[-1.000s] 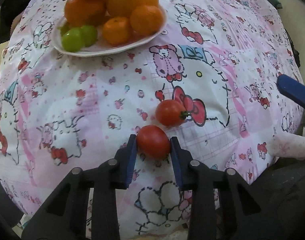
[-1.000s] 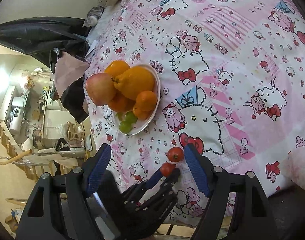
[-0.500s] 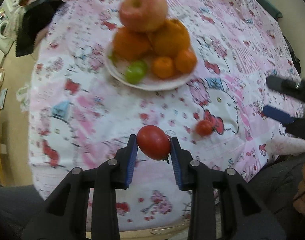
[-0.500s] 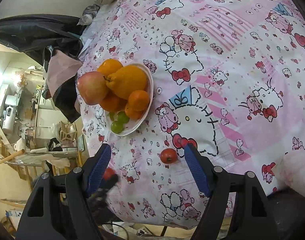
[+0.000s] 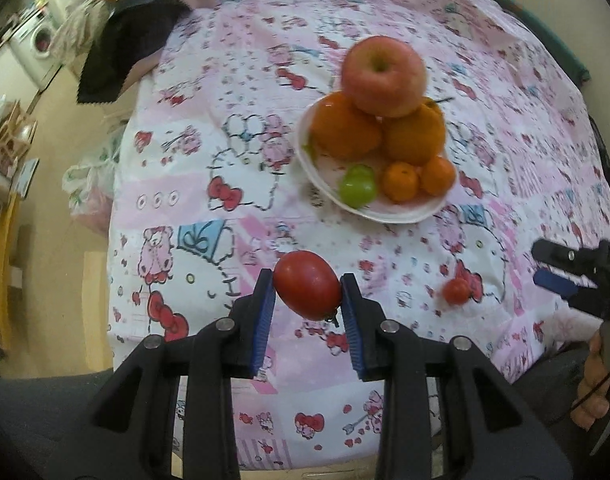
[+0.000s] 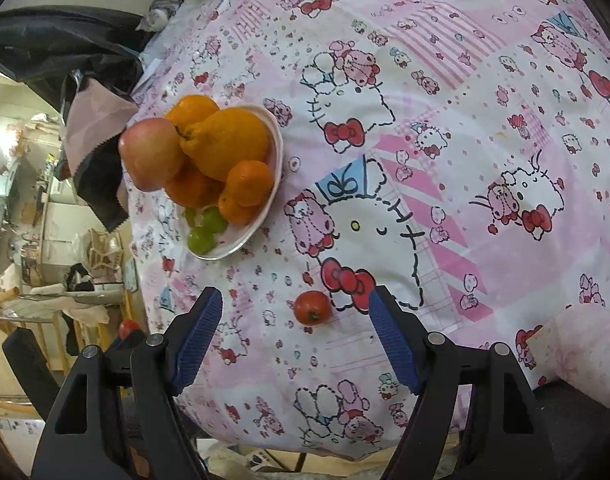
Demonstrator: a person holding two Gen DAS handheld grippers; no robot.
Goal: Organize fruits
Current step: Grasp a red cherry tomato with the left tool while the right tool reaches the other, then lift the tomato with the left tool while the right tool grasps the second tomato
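- We're in a lived-in home: a table under a pink cartoon-cat tablecloth (image 6: 445, 184).
- We see a washing machine (image 5: 39, 38) off left.
- We spot a plate of fruit (image 5: 401, 210), clothes (image 6: 61, 46) heaped at the table's far edge.

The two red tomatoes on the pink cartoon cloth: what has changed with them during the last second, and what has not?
The left gripper, already shut on the larger red tomato, lifted it off the pink cartoon cloth. The smaller red tomato stayed on the cloth, the open right gripper stayed around it, and the white plate of fruit is unchanged.
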